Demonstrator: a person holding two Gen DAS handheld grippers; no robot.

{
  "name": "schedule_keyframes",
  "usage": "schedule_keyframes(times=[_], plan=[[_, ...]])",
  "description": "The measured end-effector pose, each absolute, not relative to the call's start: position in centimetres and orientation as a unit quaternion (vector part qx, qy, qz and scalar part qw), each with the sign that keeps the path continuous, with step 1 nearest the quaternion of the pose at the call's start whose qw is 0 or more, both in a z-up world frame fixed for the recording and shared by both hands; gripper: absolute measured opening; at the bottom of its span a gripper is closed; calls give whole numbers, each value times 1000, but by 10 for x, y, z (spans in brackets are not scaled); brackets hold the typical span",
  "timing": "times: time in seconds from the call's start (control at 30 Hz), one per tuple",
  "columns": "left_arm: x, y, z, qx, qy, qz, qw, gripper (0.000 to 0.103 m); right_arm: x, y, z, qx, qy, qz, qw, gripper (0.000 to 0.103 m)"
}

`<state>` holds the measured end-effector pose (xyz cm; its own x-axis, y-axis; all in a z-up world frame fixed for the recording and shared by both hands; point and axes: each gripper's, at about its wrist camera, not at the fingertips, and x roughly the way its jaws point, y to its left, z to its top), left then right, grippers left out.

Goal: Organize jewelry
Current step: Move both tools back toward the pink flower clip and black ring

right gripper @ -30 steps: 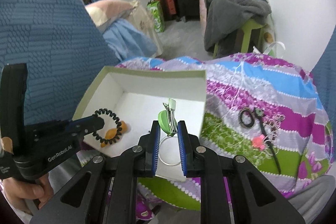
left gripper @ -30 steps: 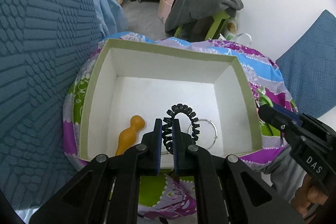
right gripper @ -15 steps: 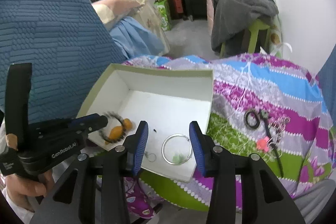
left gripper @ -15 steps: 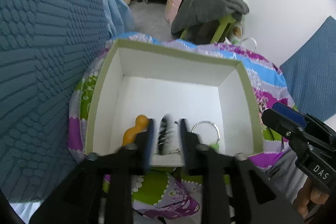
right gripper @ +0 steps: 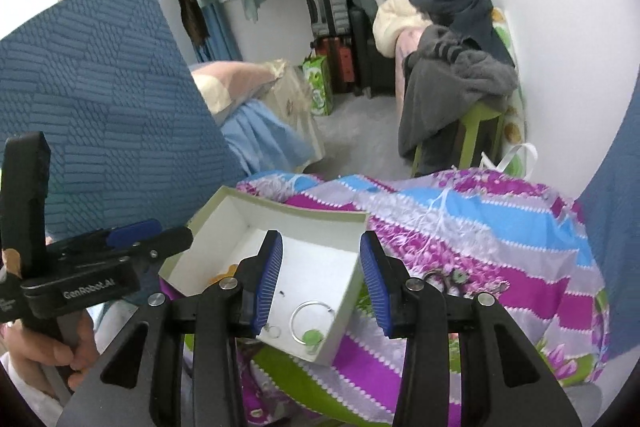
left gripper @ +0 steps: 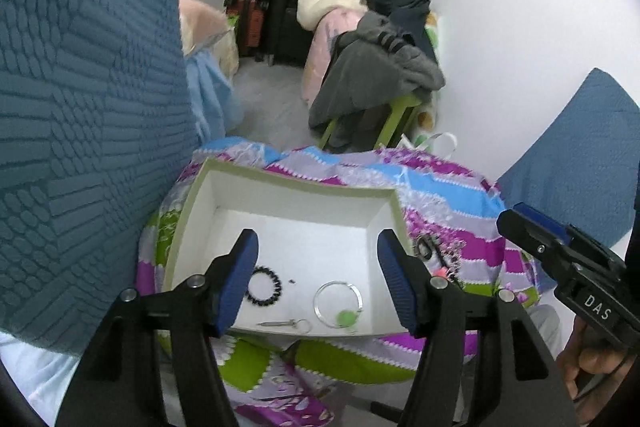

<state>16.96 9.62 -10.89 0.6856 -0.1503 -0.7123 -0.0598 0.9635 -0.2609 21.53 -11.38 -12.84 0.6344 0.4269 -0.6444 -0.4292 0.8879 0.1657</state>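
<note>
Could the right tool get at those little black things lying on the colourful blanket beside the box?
Probably yes. The small black pieces lie uncovered on the striped floral blanket, outside the white cardboard box, close by the right tool, whose jaws stand open and empty, nothing between.

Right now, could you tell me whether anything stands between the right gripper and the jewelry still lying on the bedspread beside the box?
Nothing visible does. The right gripper is open and empty over the box. The remaining jewelry lies on the bedspread just past the box's right wall, partly hidden behind the gripper's own right finger; no other object lies between.
</note>
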Motion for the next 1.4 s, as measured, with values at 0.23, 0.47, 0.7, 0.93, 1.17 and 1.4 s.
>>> schedule_keyframes(times=[0.23, 0.47, 0.7, 0.93, 1.17, 1.4], plan=[[166, 65, -91, -135, 369, -47, 918, 62, 209, -152, -118, -2, 339, 223, 914, 38], [169, 24, -87, -135, 360, -74, 920, 62, 209, -190, -121, 0, 334, 203, 920, 38], [180, -16, -108, -153, 381, -110, 905, 60, 210, -231, -139, 16, 347, 181, 920, 38], [191, -64, -149, -127, 422, -142, 886, 53, 210, -262, -181, 28, 389, 173, 904, 35], [210, -91, -195, -143, 465, -168, 857, 50, 221, -280, -235, 40, 433, 168, 885, 30], [231, -117, -237, -123, 495, -187, 840, 49, 250, -305, -275, 62, 458, 147, 874, 28]])
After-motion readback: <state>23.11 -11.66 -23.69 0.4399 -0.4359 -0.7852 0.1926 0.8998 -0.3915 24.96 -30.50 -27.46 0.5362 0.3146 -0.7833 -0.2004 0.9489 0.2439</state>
